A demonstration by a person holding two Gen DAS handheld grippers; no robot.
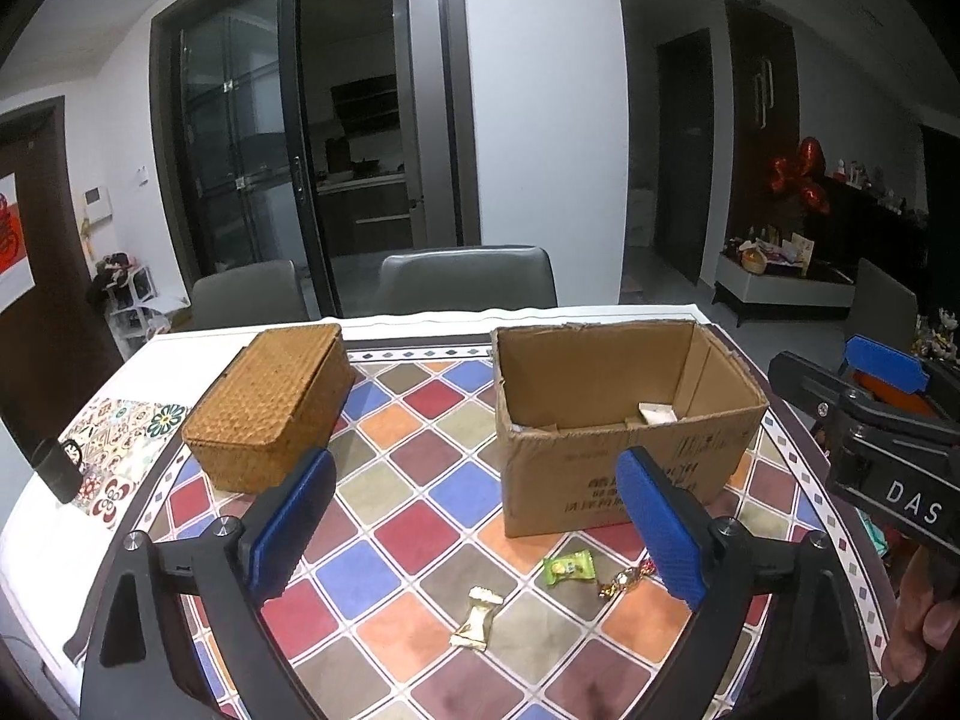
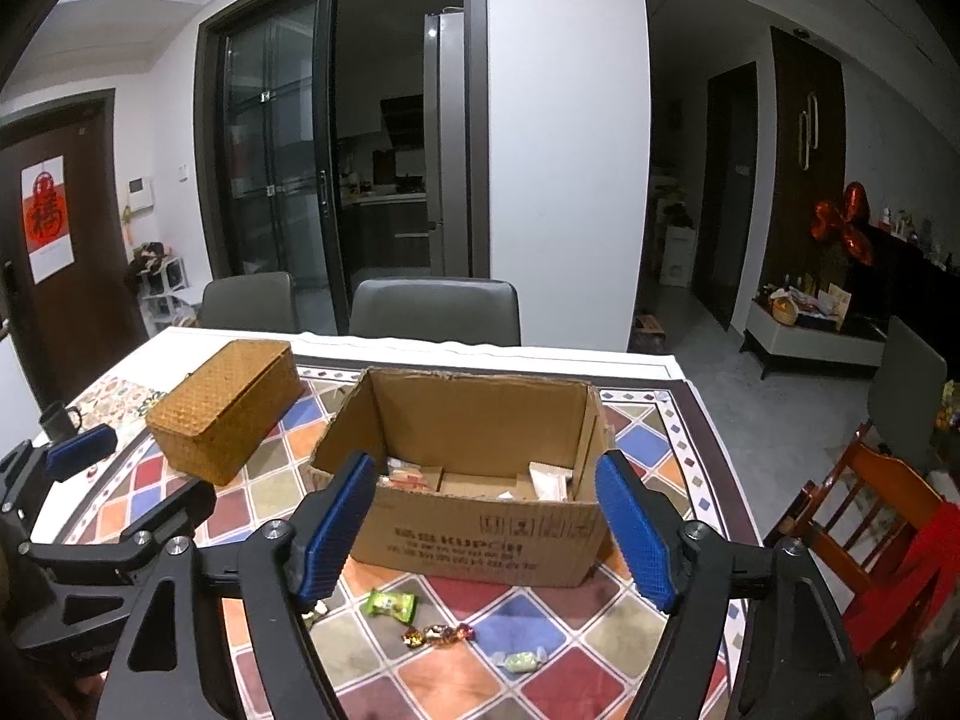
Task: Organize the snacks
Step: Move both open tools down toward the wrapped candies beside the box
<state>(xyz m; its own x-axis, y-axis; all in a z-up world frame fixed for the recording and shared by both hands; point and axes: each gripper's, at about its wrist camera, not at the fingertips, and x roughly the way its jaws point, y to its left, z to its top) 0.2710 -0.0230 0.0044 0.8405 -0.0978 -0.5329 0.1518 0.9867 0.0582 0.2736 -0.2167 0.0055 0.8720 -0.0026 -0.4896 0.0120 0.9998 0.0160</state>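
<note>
An open cardboard box [image 1: 606, 456] [image 2: 480, 546] stands on the patterned tablecloth and holds some white packets [image 2: 549, 480]. In front of it lie loose candies: a green one [image 1: 568, 567] [image 2: 391, 605], a gold-red one [image 1: 624, 580] [image 2: 441, 635], a gold-white one [image 1: 477, 618] and a pale green one [image 2: 519, 662]. My left gripper [image 1: 474, 516] is open and empty above the candies. My right gripper [image 2: 486, 516] is open and empty, its jaws standing in front of the box. The right gripper's body also shows at the right edge of the left wrist view.
A closed woven basket [image 1: 270, 408] [image 2: 225, 408] sits left of the box. A dark mug [image 1: 57, 471] [image 2: 57, 420] stands at the table's left edge. Two grey chairs [image 1: 468, 282] stand behind the table. A wooden chair [image 2: 870, 516] is to the right.
</note>
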